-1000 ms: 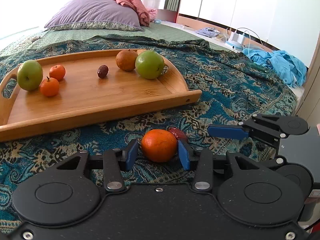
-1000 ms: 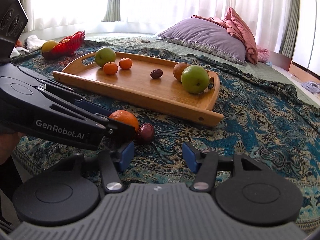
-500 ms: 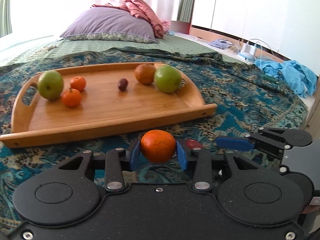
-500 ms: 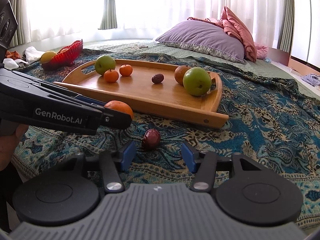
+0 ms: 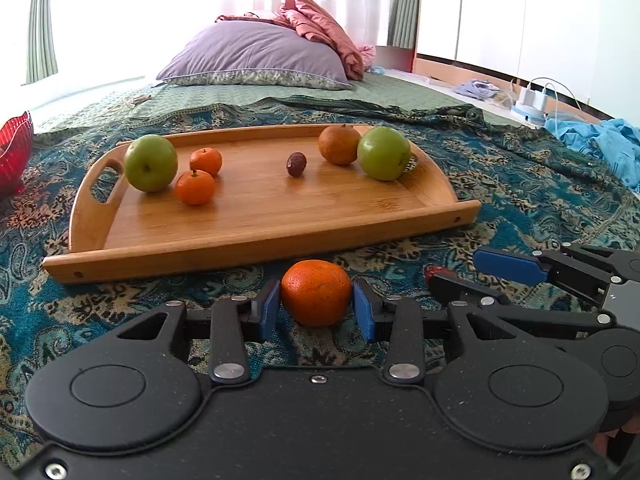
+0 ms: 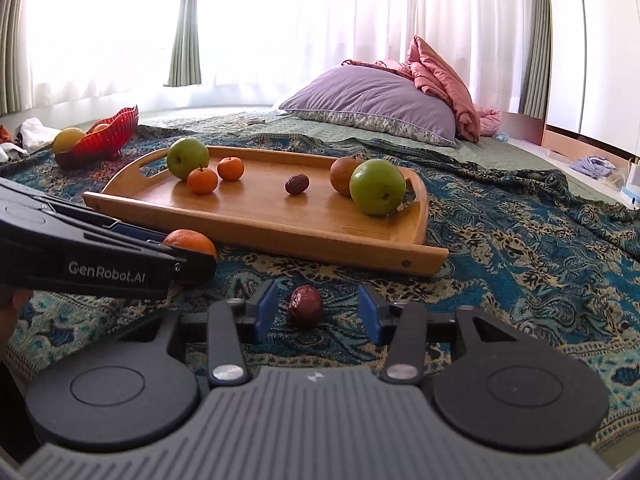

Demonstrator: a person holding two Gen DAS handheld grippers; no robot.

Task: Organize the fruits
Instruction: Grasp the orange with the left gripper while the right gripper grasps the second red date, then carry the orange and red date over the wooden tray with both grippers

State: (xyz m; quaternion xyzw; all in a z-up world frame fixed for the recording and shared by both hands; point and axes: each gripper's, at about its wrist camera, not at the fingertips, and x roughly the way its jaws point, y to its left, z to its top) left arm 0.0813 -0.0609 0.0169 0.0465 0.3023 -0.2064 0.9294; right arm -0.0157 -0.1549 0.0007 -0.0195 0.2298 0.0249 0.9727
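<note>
Our left gripper (image 5: 316, 310) pinches the orange (image 5: 316, 293); our right gripper (image 6: 318, 311) is spread around the date (image 6: 306, 306) on the blanket (image 6: 520, 248).

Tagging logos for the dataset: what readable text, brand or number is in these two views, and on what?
"GenRobot.AI": white lettering on the side of the left gripper, seen in the right wrist view.
No other text is readable: none shows on the right gripper, the tray or the fruit.
</note>
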